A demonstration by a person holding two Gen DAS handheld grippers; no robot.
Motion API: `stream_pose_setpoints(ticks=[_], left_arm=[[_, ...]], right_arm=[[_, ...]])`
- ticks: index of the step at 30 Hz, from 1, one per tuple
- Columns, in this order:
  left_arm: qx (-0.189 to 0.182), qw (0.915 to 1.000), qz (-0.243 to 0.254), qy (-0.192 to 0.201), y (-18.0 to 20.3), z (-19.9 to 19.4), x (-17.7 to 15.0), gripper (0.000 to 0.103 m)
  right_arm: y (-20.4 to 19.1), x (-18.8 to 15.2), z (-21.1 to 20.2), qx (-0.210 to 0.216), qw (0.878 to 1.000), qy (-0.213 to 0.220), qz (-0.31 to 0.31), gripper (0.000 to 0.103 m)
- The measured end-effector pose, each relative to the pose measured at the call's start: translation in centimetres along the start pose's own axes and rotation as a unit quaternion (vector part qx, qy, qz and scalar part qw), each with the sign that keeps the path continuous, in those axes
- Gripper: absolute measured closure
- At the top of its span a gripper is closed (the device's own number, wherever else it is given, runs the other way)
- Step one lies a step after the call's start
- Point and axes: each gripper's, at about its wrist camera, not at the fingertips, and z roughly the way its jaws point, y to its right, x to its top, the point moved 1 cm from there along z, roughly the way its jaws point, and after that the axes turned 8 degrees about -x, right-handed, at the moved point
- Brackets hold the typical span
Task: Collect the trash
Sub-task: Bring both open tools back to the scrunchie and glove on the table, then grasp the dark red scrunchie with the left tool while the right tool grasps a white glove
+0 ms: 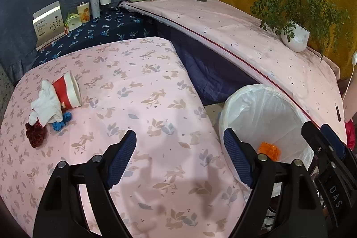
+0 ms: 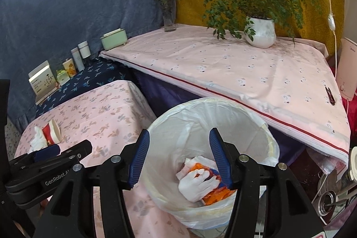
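A white-lined trash bin (image 2: 256, 124) stands beside the pink rabbit-print table; it also shows in the left wrist view (image 1: 236, 104). White tissue (image 2: 196, 186) and an orange wrapper (image 2: 214, 195) lie inside it. My right gripper (image 2: 178, 160) is open and empty above the bin. My left gripper (image 1: 180, 148) is open and empty over the table's right edge. At the table's left lie a tipped red-and-white paper cup (image 1: 67, 90), crumpled white tissue (image 1: 45, 104), a blue scrap (image 1: 61, 122) and a dark red scrap (image 1: 35, 134).
A higher pink-covered surface (image 2: 234, 66) behind the bin holds a white potted plant (image 2: 260, 31) and a flower vase (image 2: 168, 15). A dark blue shelf (image 1: 107, 28) holds a green box, bottles and cartons. A white appliance (image 2: 348, 68) stands at far right.
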Motion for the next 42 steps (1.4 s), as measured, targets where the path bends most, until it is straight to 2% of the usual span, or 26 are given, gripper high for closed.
stream_pose_setpoints(ticks=[17,34,37,39,42], left_arm=[[0.050,0.9966,-0.063,0.017,-9.3,-2.8,-0.4,0.026],[0.109,0.9858,-0.127,0.010,-20.9,-4.0,-2.8,0.026],[0.118,0.9832,-0.139,0.008,-23.0,-4.2,-3.2,0.026],[0.122,0.9813,-0.149,0.008,-24.3,-4.4,-3.5,0.019],[0.129,0.9782,-0.162,0.011,-26.2,-4.6,-3.7,0.016]], right_arm=[[-9.2,-1.0,-0.8,0.049,0.997,-0.006,-0.055,0.042],[-20.0,-4.0,-0.2,0.106,0.987,-0.035,-0.112,0.042],[-21.9,-4.4,0.0,0.115,0.985,-0.039,-0.124,0.039],[-23.2,-4.7,0.1,0.121,0.983,-0.041,-0.131,0.038],[-25.1,-5.0,0.5,0.130,0.981,-0.047,-0.139,0.038]])
